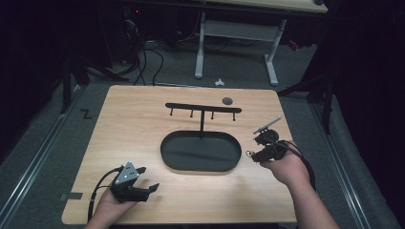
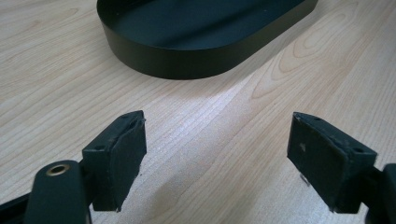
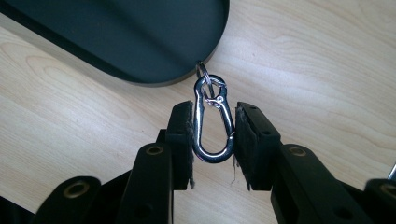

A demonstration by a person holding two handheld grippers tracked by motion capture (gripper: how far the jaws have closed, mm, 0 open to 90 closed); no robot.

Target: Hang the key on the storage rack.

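A silver carabiner clip [image 3: 212,157] with a small key ring [image 3: 203,73] at its top sits between the pads of my right gripper [image 3: 214,140], which is shut on it. In the high view that gripper [image 1: 257,153] hovers just right of the black oval tray [image 1: 165,143], the clip [image 1: 249,153] pointing toward the tray's rim. A black rack [image 1: 203,109] with several hooks stands on a post at the tray's back edge. My left gripper [image 1: 149,178] rests low at the front left, open and empty. Its own view shows the jaws [image 2: 215,158] wide apart, facing the tray wall [image 2: 187,60].
A small dark disc [image 1: 227,100] lies on the wooden table [image 1: 129,124] behind the rack. Beyond the table's far edge stand a white desk frame [image 1: 200,47] and cables on the floor. The tray [image 3: 116,37] holds nothing that I can see.
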